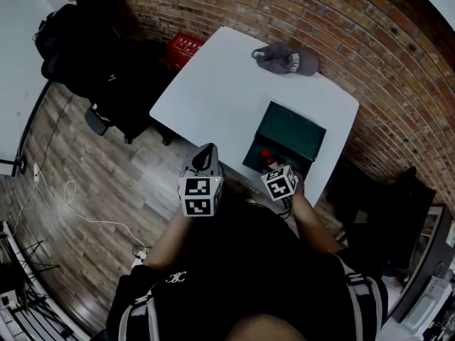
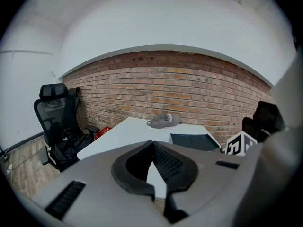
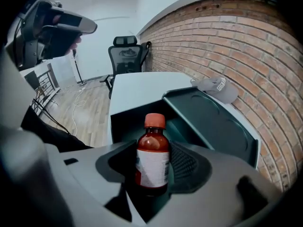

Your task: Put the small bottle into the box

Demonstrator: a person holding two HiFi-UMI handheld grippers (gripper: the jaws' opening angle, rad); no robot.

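Note:
The small bottle (image 3: 153,156) is brown with an orange-red cap and a white label. It stands upright between the jaws of my right gripper (image 3: 151,148), which is shut on it. Right beyond it lies the dark green box (image 3: 124,123), open, with its lid (image 3: 213,124) leaning back to the right. In the head view the bottle's cap (image 1: 266,158) shows at the box's (image 1: 288,137) near edge, just ahead of my right gripper (image 1: 270,165). My left gripper (image 1: 207,155) hovers at the table's near edge, left of the box. Its jaws meet at the tips (image 2: 151,144) with nothing between them.
The white table (image 1: 220,91) carries a grey cap (image 1: 286,60) at its far side by the brick wall. A red crate (image 1: 183,50) and black office chairs (image 1: 106,69) stand on the wood floor to the left. A white cable (image 1: 71,204) trails across the floor.

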